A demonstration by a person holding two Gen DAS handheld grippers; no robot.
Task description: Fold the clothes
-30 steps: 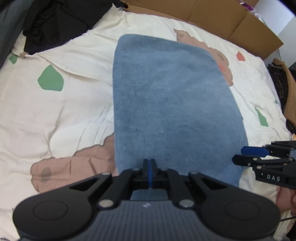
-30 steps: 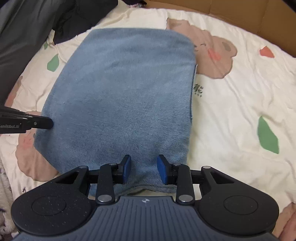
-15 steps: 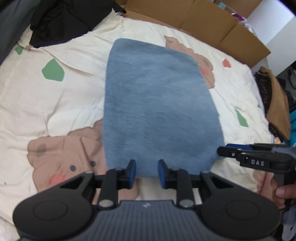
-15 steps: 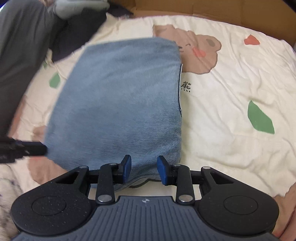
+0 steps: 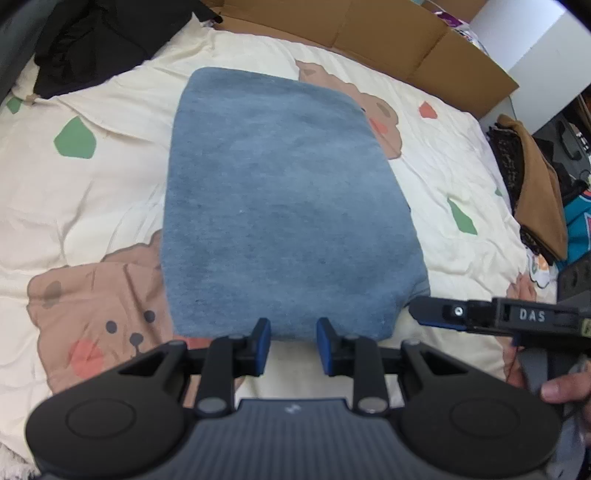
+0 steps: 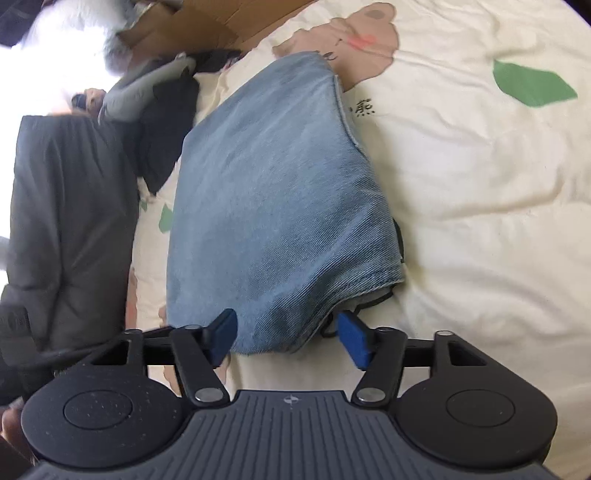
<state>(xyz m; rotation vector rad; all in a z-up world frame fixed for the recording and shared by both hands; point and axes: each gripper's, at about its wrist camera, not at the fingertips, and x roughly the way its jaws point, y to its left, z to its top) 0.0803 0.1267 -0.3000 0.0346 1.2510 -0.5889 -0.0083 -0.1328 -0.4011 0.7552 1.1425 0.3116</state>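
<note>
Left wrist view shows me the bedspread point(image 5: 92, 206) first, cream with brown bears and green patches, filling nearly the whole scene. On its middle lies the folded blue garment point(image 5: 280, 206), a denim-like rectangle running from the near edge away toward the cardboard point(image 5: 388, 33) at the far side. Black clothes point(image 5: 99, 37) are heaped at the far left, and a brown folded pile point(image 5: 535, 188) sits at the far right edge of the bed.

I hold my left gripper point(image 5: 291, 345) tilted steeply down over the garment's near edge; its blue pads stand a little apart with nothing pinched between them, the cloth lying just beyond the tips. My right gripper point(image 6: 288, 334) sits at the garment's near right corner, where the hem point(image 6: 369, 288) lifts and shows layered edges. Its jaws are opening, the corner lies between the pads, and I see neither pad pressing on it. A fingertip point(image 5: 561, 389) shows at its handle.
</note>
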